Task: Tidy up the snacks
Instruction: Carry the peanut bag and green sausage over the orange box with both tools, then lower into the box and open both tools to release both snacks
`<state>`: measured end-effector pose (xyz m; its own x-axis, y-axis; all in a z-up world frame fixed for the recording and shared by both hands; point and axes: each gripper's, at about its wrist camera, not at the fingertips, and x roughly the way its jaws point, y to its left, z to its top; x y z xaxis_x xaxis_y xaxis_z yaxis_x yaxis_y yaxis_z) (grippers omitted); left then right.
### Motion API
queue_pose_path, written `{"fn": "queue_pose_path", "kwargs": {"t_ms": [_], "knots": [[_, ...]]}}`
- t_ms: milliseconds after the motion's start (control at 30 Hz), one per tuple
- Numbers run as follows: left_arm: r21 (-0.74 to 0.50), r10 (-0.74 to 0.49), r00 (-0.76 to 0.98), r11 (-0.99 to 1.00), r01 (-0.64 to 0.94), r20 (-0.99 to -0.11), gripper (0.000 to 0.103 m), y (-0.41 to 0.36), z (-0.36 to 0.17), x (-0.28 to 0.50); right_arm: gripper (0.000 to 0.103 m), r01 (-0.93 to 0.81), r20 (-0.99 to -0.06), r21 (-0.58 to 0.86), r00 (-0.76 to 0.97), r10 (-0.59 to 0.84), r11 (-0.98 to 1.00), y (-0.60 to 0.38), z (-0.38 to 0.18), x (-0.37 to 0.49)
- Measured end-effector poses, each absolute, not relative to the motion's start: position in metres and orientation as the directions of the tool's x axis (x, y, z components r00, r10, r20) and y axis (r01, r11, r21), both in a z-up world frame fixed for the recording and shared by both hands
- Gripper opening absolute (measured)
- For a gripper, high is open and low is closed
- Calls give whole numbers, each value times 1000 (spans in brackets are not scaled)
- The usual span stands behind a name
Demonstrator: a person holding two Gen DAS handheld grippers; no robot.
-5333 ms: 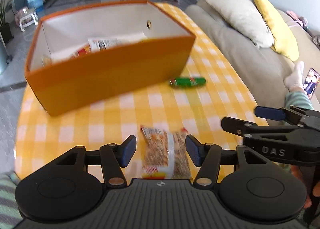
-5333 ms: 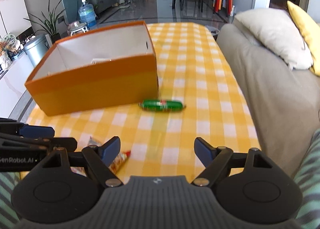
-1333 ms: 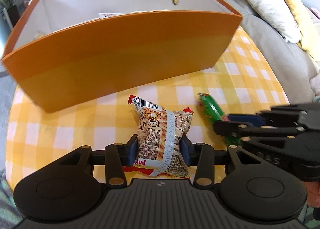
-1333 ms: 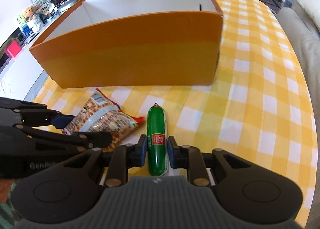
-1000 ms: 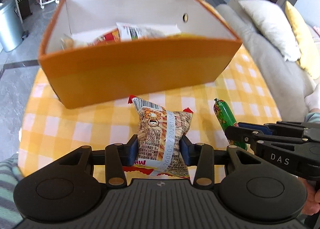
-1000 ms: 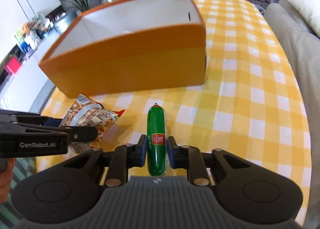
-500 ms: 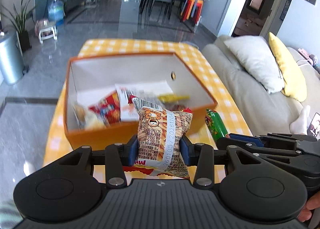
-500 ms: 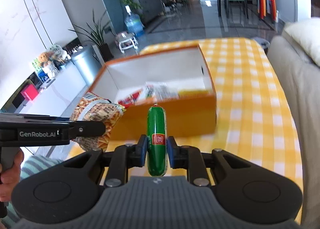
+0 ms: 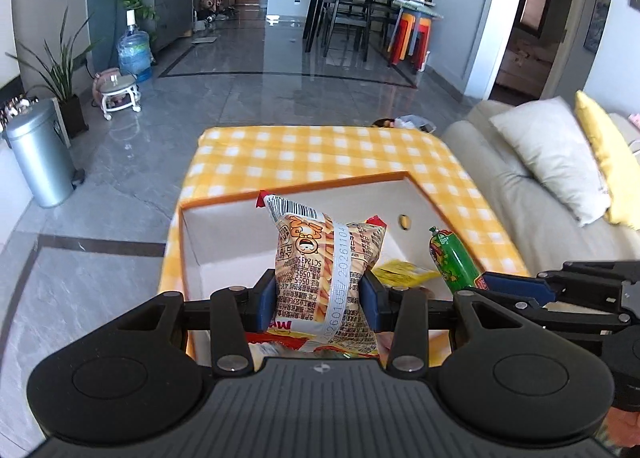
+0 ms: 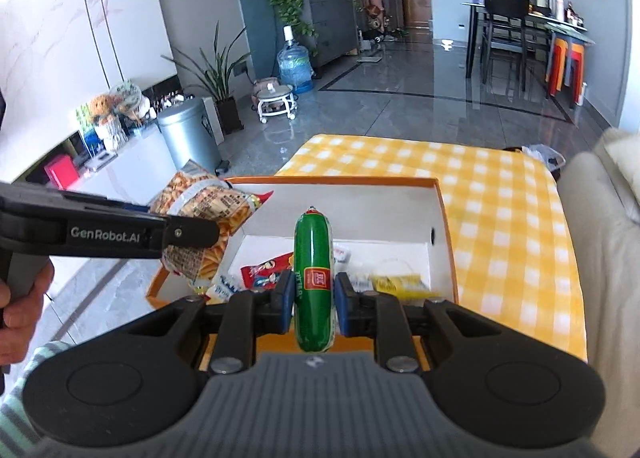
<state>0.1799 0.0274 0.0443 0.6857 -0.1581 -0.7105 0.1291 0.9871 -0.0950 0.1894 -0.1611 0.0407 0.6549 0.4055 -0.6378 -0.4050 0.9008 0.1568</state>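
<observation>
Left wrist view shows the left tongs (image 9: 319,300) clamped on a snack bag (image 9: 326,270) above the orange box (image 9: 296,192). Right tongs (image 10: 313,300) grip a green sausage (image 10: 313,278) over the box's packets, apparently clear of them.

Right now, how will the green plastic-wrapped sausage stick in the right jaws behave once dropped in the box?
The green plastic-wrapped sausage stick looks stiff: it stands out straight from the grip. Round and glossy, it may roll or slide among the packets in the orange cardboard box.
</observation>
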Motion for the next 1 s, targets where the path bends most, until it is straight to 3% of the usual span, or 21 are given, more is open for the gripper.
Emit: {"fn": "queue_pose_path", "kwargs": {"t_ms": [567,1000], "knots": [[107,4,556,982,153,-831,48,31,-16,257,18,-460,-788,-162,593,166,873,-104,-21,292],[197,95,445,962,187,-890,48,29,-50,281,18,-516,-864,-217,497,84,829,-89,-56,320]]}}
